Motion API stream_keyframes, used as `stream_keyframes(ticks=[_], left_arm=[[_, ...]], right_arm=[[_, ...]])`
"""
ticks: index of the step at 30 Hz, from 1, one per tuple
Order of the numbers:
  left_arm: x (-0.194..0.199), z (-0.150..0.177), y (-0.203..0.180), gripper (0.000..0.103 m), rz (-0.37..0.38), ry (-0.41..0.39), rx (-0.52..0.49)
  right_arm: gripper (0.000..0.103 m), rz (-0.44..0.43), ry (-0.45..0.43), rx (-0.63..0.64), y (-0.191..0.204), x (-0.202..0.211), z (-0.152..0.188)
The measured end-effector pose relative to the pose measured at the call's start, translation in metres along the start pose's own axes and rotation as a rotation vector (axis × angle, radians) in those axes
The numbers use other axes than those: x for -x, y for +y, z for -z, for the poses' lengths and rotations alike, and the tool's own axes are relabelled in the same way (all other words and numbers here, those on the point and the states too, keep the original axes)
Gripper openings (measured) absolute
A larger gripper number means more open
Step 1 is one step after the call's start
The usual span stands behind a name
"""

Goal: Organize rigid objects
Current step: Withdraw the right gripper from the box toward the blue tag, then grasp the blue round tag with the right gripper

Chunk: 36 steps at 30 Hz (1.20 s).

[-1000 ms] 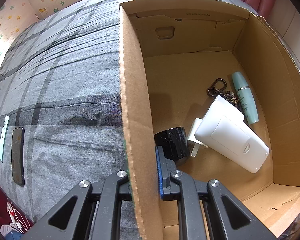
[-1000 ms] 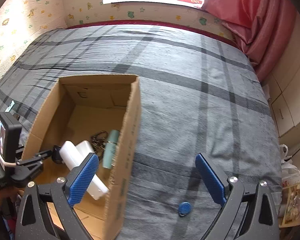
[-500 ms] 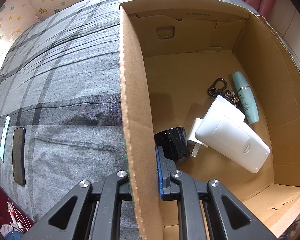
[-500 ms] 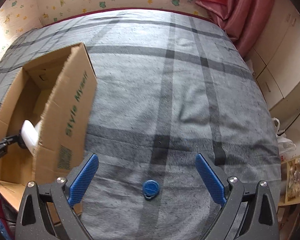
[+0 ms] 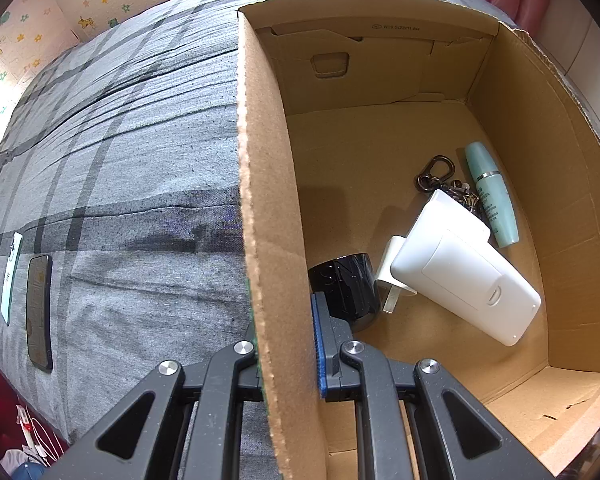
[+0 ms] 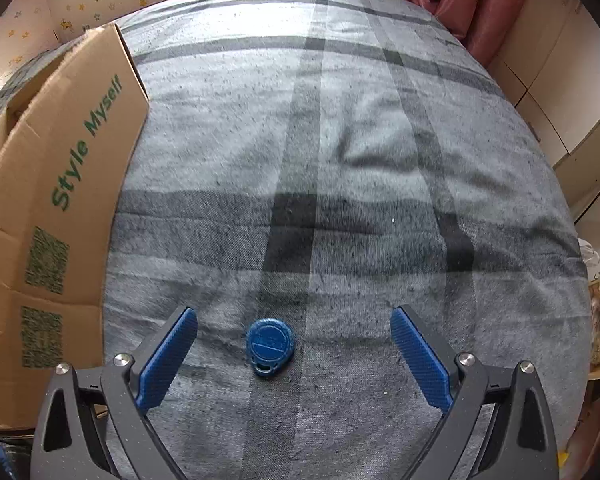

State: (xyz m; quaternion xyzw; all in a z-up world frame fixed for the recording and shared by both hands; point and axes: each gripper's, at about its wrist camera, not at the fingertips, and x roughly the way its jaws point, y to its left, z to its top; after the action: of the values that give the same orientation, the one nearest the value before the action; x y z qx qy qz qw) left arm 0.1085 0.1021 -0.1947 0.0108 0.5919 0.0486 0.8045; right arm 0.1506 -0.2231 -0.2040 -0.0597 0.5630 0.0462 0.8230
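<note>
Bedspread (image 6: 340, 160) of grey plaid lies under right hand-held gripper (image 6: 294, 344), jaws wide, holding nothing.

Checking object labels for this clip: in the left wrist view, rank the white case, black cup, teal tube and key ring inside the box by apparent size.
1. white case
2. black cup, though it is nearest the camera and partly hidden
3. teal tube
4. key ring, partly under the case

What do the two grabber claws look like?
Both are black plastic frames with triangle cut-outs and shiny silver screws. The right gripper has two ridged blue pads. The left gripper has the same black arms and a blue pad.
</note>
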Motion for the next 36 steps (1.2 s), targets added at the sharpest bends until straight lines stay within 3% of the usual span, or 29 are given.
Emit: stream_keyframes(ticks=[7,20,23,25,26,36], left_arm=[[0.0,-0.001,0.0,0.014,-0.003,0.001,-0.002],[0.0,0.0,0.0,0.014,-0.002,0.0,-0.001],[0.0,0.0,0.001,0.013,-0.003,0.0,0.0],[0.0,0.001,0.001,0.014,-0.003,-0.001,0.002],[0.0,0.001,0.001,0.014,-0.003,-0.001,0.002],[0.0,0.001,0.001,0.014,-0.003,-0.001,0.002]], right_arm=[[0.1,0.008,0.036,-0.011,-0.001,-0.02,0.015],[0.097,-0.012,0.035,-0.022,-0.001,-0.02,0.018],[0.075,-0.02,0.034,-0.004,0.004,-0.014,0.022],[0.035,-0.032,0.024,0.003,0.006,-0.007,0.023],[0.029,-0.04,0.022,0.004,0.007,-0.004,0.023],[0.028,-0.042,0.012,-0.001,0.007,0.008,0.025]])
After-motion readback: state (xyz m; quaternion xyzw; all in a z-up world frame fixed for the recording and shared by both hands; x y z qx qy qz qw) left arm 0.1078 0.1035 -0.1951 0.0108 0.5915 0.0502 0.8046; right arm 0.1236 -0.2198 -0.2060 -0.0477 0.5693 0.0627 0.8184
